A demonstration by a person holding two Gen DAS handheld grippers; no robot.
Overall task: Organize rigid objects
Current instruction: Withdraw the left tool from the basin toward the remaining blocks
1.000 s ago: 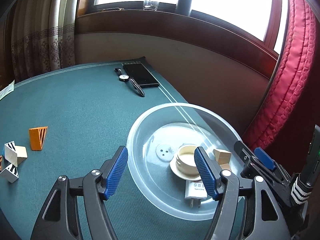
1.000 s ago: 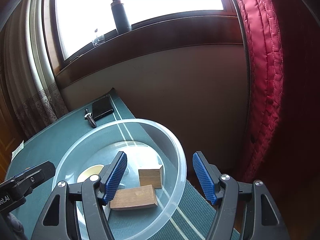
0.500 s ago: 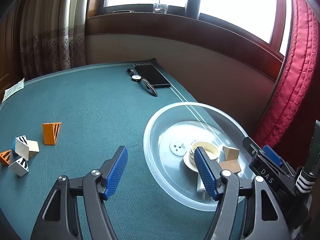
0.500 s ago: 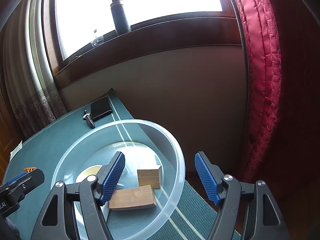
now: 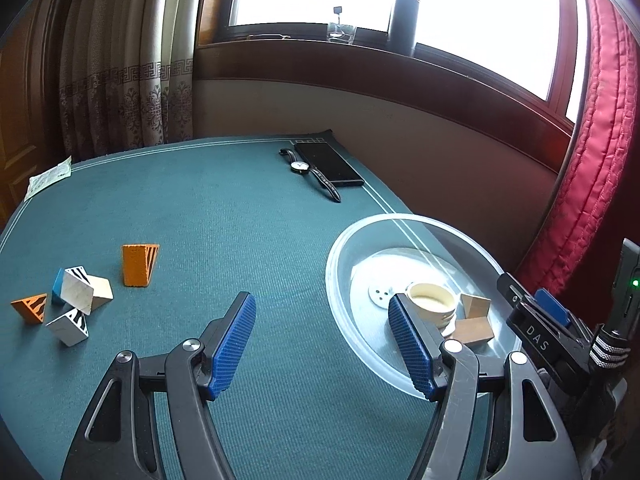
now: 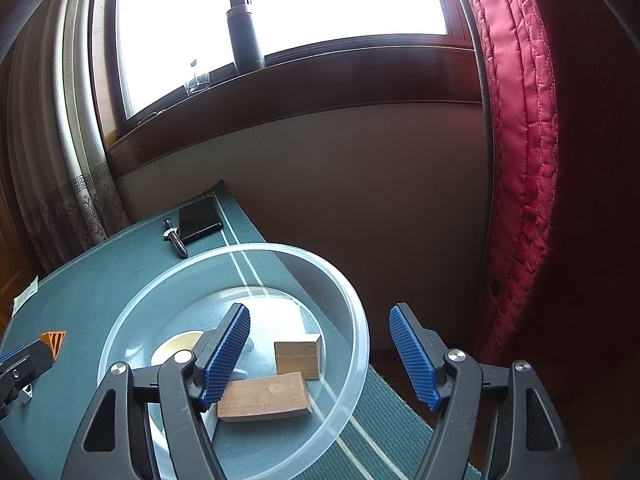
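A clear plastic bowl (image 5: 340, 240) (image 6: 352, 304) sits at the table's right edge. In it lie two wooden blocks (image 5: 474, 306) (image 6: 298, 354), a cream round container (image 5: 432, 300) and a white disc (image 5: 382, 294). My left gripper (image 5: 322, 344) is open and empty, over the cloth just left of the bowl. My right gripper (image 6: 320, 356) is open and empty above the bowl's right rim; it also shows in the left wrist view (image 5: 536, 320). An orange wedge (image 5: 138, 264), a smaller orange wedge (image 5: 30, 308) and several white striped blocks (image 5: 78, 290) lie at the left.
A black phone (image 5: 328, 164) and a wristwatch (image 5: 310, 170) lie at the far edge of the green table (image 5: 224, 216). A paper slip (image 5: 48, 178) is at the far left corner. A red curtain (image 6: 520, 160) hangs right; wall and window sill behind.
My left gripper has moved left, away from over the bowl toward the loose blocks, which now show more fully. My right gripper has barely moved.
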